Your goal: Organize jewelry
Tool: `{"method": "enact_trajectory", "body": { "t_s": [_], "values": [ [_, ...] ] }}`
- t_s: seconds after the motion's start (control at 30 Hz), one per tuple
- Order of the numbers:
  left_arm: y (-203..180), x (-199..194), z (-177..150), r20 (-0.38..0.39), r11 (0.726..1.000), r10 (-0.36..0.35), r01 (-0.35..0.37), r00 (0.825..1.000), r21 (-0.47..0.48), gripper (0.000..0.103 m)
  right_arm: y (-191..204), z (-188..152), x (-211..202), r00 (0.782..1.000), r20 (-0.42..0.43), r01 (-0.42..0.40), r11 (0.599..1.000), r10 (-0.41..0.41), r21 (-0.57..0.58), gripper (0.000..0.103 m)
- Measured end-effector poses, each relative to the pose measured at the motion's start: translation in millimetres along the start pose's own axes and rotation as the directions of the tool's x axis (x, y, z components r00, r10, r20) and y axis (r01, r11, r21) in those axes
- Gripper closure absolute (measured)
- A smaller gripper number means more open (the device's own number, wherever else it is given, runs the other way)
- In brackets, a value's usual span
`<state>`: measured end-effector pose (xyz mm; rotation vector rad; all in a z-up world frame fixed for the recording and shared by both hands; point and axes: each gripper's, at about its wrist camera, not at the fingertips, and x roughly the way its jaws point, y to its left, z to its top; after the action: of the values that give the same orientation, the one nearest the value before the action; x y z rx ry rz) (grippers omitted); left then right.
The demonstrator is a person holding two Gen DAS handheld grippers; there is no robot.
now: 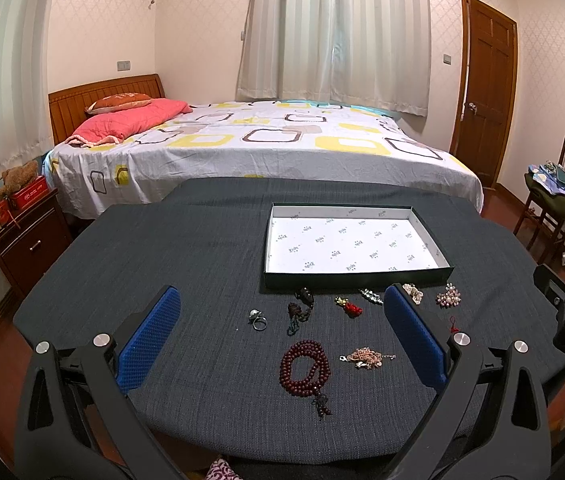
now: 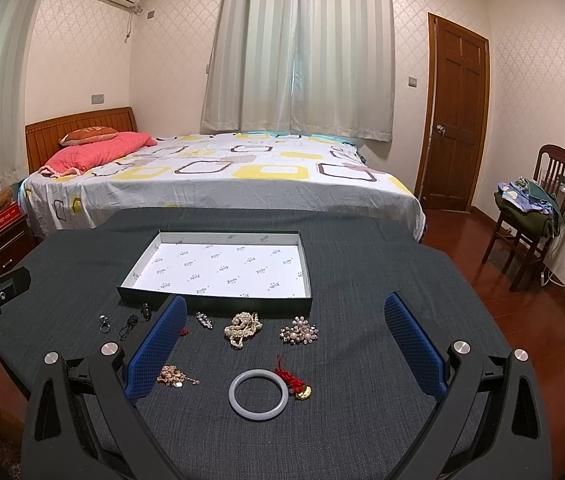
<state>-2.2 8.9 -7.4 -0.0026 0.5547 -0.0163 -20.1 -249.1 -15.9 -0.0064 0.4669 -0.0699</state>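
An empty shallow box (image 1: 434, 258) (image 2: 154, 296) lined with white printed paper lies on the dark cloth table. In front of it jewelry is spread out: a ring (image 1: 257, 319), a dark cord piece (image 1: 300, 308), dark red prayer beads (image 1: 306, 364), a pinkish chain (image 1: 366, 358), a pearl strand (image 2: 242, 328), a pearl brooch (image 2: 298, 333), a pale jade bangle (image 2: 258, 394) and a red-and-gold charm (image 2: 296, 384). My left gripper (image 1: 282, 306) hovers open above the ring and beads. My right gripper (image 2: 285, 314) hovers open above the bangle and pearls. Neither holds anything.
The table (image 1: 162, 264) is covered in dark grey cloth and ends at a rounded front edge. Behind it stands a bed (image 1: 242, 148). A nightstand (image 1: 30, 240) is at left, a chair (image 2: 538, 216) with clothes at right, a wooden door (image 2: 456, 120) beyond.
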Motion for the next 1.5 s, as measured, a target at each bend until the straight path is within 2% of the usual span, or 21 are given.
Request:
{"method": "enact_trajectory", "body": {
  "t_s": [0.7, 0.97, 1.1, 1.27, 1.5],
  "values": [
    [0, 1, -5, -0.009, 1.0, 0.004, -0.004, 1.0, -0.004, 0.004, 1, 0, 0, 1.0, -0.001, -0.001, 1.0, 0.001, 0.002, 0.007],
    [8, 13, -8, -0.026, 1.0, 0.005, -0.006, 1.0, -0.028, 0.004, 1, -15, 13, 1.0, -0.004, -0.014, 1.0, 0.014, -0.002, 0.007],
    [15, 27, -14, -0.055, 0.999, -0.009, 0.006, 0.998, -0.051, 0.004, 3, -29, 26, 1.0, -0.013, -0.019, 1.0, 0.019, -0.017, 0.007],
    [23, 55, -29, -0.114, 0.999, 0.013, -0.017, 0.993, -0.042, 0.004, 5, -50, 46, 0.998, -0.062, -0.031, 0.999, 0.029, -0.033, 0.007],
    [16, 90, -49, -0.219, 0.999, -0.039, 0.036, 0.975, -0.016, 0.004, 5, -71, 68, 0.991, -0.123, -0.051, 0.998, 0.047, -0.032, 0.007]
  ]
}}
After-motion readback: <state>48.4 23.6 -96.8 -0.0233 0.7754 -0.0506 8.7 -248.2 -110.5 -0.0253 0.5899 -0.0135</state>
